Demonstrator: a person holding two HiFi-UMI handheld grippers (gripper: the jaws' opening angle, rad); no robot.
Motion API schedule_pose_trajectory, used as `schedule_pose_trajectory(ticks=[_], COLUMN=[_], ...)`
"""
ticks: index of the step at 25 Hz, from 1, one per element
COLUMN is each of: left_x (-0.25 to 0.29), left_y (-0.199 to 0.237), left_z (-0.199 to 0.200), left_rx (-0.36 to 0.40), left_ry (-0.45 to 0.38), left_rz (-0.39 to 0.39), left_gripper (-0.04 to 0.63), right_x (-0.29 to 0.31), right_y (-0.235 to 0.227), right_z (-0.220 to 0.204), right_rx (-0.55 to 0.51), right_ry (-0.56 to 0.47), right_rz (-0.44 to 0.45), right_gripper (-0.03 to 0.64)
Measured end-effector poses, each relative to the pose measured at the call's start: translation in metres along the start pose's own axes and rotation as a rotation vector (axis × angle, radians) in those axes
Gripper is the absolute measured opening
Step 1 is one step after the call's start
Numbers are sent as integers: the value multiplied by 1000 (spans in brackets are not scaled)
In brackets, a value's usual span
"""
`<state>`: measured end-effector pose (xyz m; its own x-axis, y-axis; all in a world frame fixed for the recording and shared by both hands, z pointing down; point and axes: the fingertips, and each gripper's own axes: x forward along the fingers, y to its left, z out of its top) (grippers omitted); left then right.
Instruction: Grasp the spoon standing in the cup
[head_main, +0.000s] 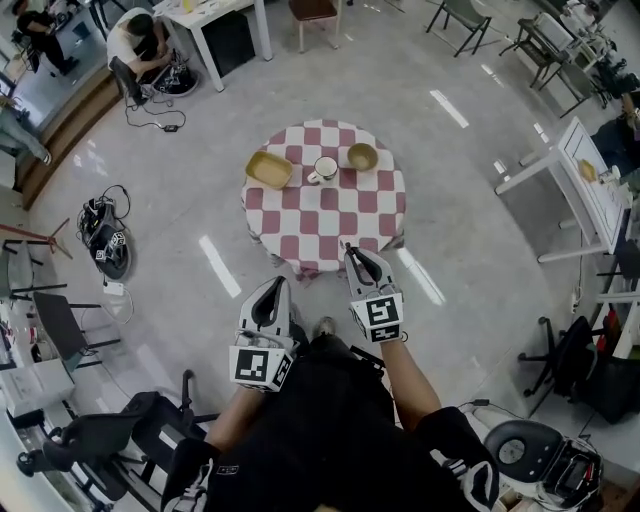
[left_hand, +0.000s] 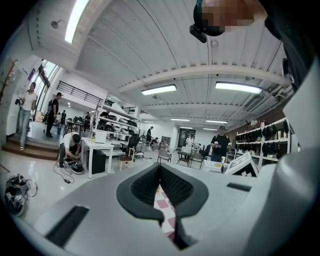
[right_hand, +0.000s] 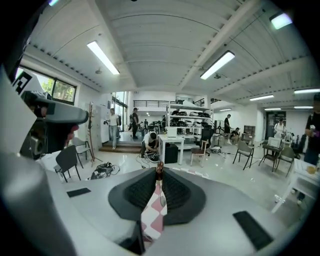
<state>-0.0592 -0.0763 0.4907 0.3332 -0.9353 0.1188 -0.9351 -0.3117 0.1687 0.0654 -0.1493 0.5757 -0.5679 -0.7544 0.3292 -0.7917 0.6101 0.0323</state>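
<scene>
A round table (head_main: 330, 218) with a red-and-white checked cloth stands some way ahead on the floor. On it sits a white cup (head_main: 326, 168); I cannot make out what is inside it. My right gripper (head_main: 352, 250) (right_hand: 159, 172) hovers short of the table's near edge. It is shut on a thin spoon (right_hand: 159, 169), whose brown end pokes out past the tips. The spoon's metal bowl lies between the pads. My left gripper (head_main: 272, 282) (left_hand: 160, 167) hangs lower and to the left, shut and holding nothing.
A yellow tray (head_main: 269, 170) lies left of the cup and a tan bowl (head_main: 362, 156) lies right of it. On the floor to the left is a bag with cables (head_main: 105, 245). A person (head_main: 135, 40) crouches by a white desk at the far left. A white table (head_main: 585, 185) stands at the right.
</scene>
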Motion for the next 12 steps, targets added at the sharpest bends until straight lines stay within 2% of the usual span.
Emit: schedule_pose_trajectory(ticks=[6,12], left_x=[-9,-20], left_y=[-9,-8], left_z=[-4,5], left_rx=[-5,18], left_ry=[17,2], left_rz=[-70,-131], left_gripper=[9,9], right_x=[-40,-69], right_y=[23,45], right_z=[5,10], right_rx=[52,183], right_ry=[-22,-58], right_rz=[-36,-97], right_gripper=[57,57])
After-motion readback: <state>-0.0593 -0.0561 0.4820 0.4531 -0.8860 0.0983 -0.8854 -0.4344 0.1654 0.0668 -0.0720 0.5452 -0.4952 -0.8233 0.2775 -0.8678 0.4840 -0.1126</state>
